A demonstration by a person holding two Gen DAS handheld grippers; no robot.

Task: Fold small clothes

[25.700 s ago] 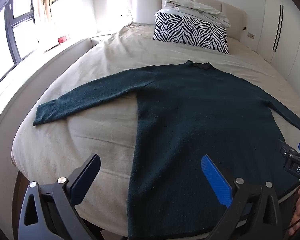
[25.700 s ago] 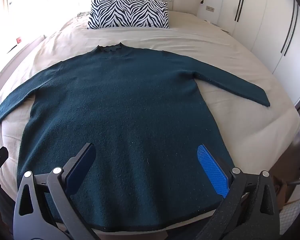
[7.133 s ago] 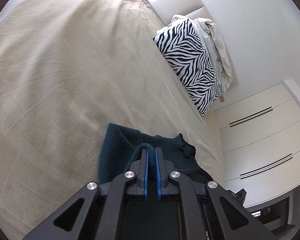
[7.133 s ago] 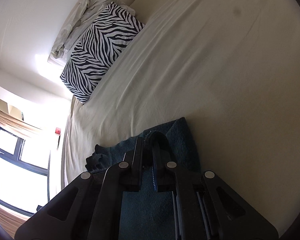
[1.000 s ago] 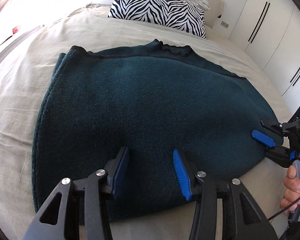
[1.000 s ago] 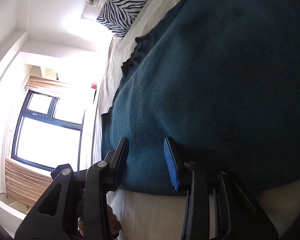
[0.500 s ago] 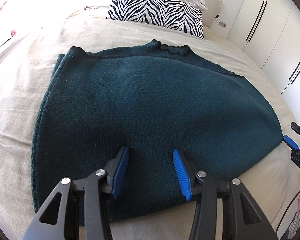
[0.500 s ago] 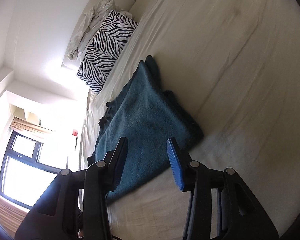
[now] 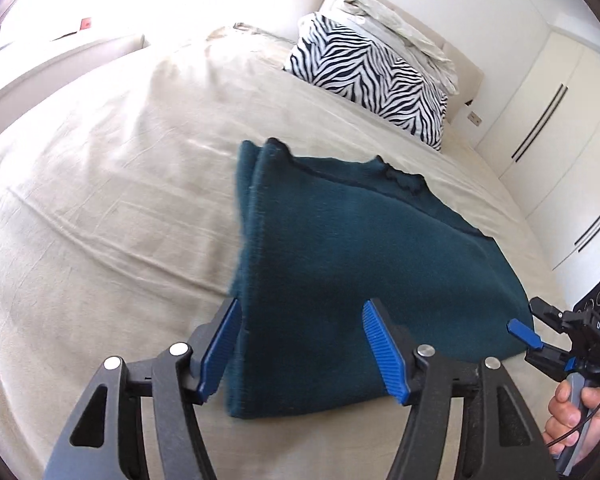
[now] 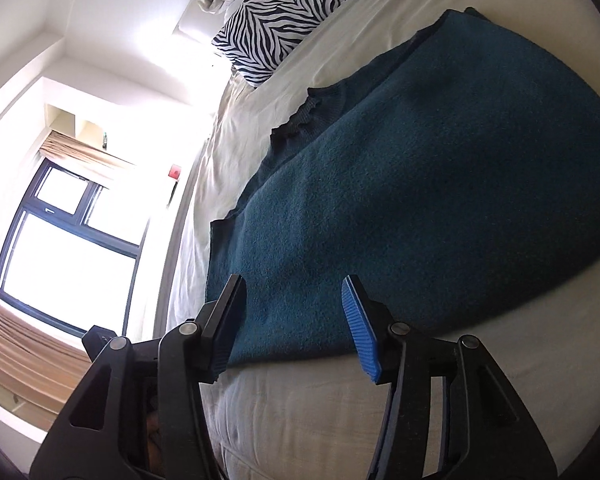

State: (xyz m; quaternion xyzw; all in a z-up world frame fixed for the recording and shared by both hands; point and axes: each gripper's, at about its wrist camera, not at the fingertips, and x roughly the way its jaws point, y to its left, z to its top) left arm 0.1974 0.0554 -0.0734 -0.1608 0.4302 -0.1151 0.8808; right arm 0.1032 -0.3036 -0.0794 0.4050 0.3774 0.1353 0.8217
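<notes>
A dark teal sweater [image 9: 352,248] lies folded on the beige bed sheet [image 9: 100,184], sleeves tucked in, collar toward the pillows. My left gripper [image 9: 300,344] hovers over the sweater's near left corner; its jaws are opening, blue pads apart and not pressing the cloth. At the right edge of the left wrist view my right gripper [image 9: 530,338], held by a hand [image 9: 576,412], sits by the sweater's near right corner. In the right wrist view the right gripper [image 10: 292,320] is above the sweater [image 10: 420,184] near its hem, jaws opening, pads clear of the fabric.
A zebra-print pillow [image 9: 372,80] with a crumpled pale blanket [image 9: 396,32] on top sits at the headboard. White wardrobe doors [image 9: 560,120] stand to the right of the bed. A window [image 10: 60,248] with a tan blind is on the left side.
Both grippers have widened and pulled back and up from the sweater. The left view has swung left, showing more bare sheet. The right gripper is back in the left view's edge.
</notes>
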